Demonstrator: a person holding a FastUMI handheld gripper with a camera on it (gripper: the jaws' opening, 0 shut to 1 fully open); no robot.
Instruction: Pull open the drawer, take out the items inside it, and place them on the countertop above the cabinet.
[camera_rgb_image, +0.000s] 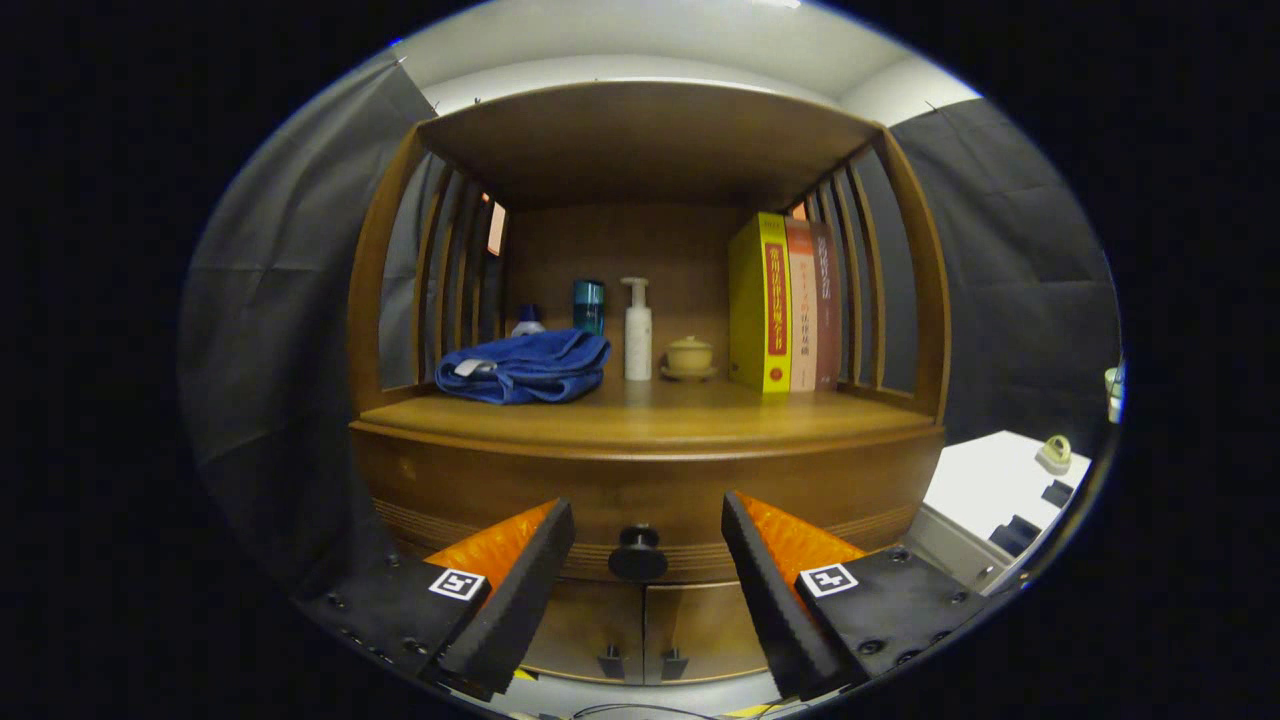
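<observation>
Facing a wooden cabinet with slatted sides. Countertop, left to right: folded blue towel; small bottle with blue cap behind the towel; teal container at the back; white pump bottle, upright; small lidded cup on a saucer; three books standing upright, yellow one leftmost, against the right slats. Drawer below the countertop: closed, round dark knob at centre front. Two lower doors beneath the drawer, closed. Tongs: fingers wide apart, holding nothing, the knob between them and just ahead, not touched. White desk to the right of the cabinet, carrying small objects too small to identify.
</observation>
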